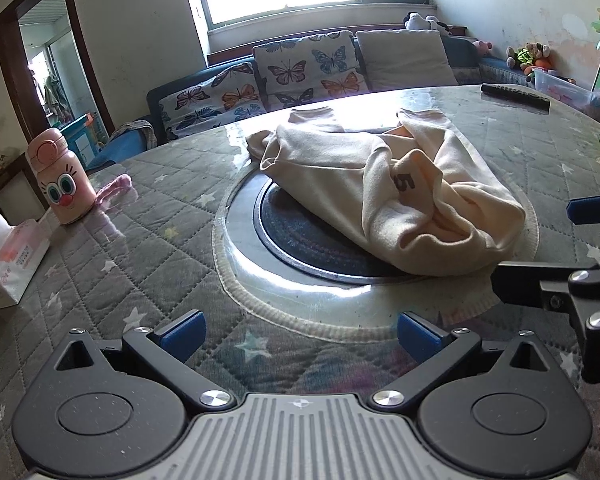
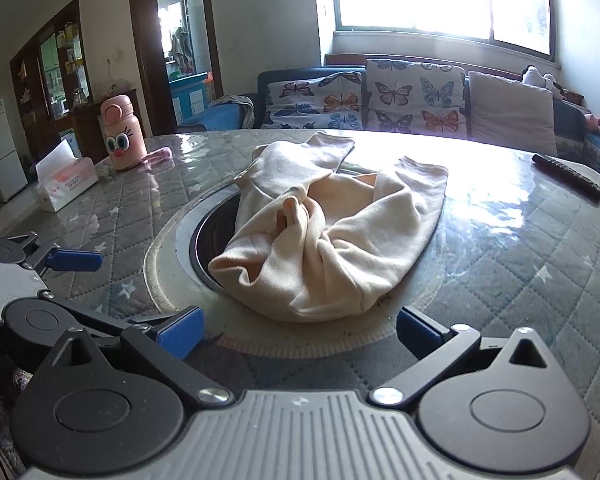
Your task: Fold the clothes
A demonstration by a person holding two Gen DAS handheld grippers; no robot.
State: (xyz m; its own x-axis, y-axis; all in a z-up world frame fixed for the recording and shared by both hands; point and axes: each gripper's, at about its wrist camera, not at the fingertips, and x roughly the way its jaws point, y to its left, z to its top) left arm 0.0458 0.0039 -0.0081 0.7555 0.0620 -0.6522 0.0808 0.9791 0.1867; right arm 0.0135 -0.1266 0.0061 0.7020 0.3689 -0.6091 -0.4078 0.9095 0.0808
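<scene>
Left wrist: crumpled cream garment (image 1: 384,188).

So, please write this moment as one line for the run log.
task: fold clothes | left tongs: open, empty | right tongs: open, empty | cream garment: crumpled on table, untouched | step: before first grasp

Both tongs (image 1: 299,334) (image 2: 299,332) wide apart, empty.

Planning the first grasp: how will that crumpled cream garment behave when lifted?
The cream garment lies in soft rumpled folds, so it will probably hang limp and unfurl. It looks light. On the glossy table cover it may slide if pushed.
</scene>
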